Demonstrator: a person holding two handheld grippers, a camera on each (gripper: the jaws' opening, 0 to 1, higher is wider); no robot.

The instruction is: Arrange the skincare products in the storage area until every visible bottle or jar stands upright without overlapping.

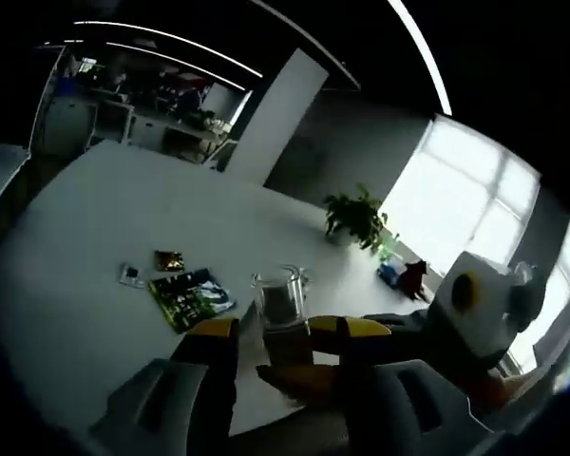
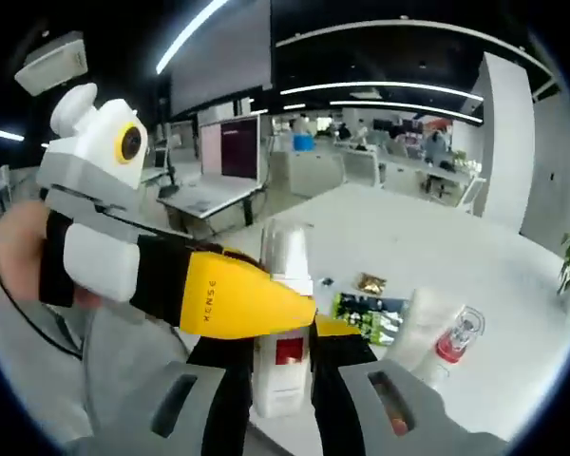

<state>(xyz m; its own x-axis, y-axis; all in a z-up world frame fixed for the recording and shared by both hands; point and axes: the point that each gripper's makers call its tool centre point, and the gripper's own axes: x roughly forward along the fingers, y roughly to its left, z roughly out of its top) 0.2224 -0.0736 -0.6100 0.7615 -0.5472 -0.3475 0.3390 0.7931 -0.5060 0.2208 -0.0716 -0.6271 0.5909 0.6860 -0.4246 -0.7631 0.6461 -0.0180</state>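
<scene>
Bottle (image 2: 283,328) label behind tongs

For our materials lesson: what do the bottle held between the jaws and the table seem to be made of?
White bottle: probably opaque plastic, smooth with a slight sheen, red label on its front. Table: smooth matte white top, likely laminate or painted board; the pictures leave that open.
</scene>
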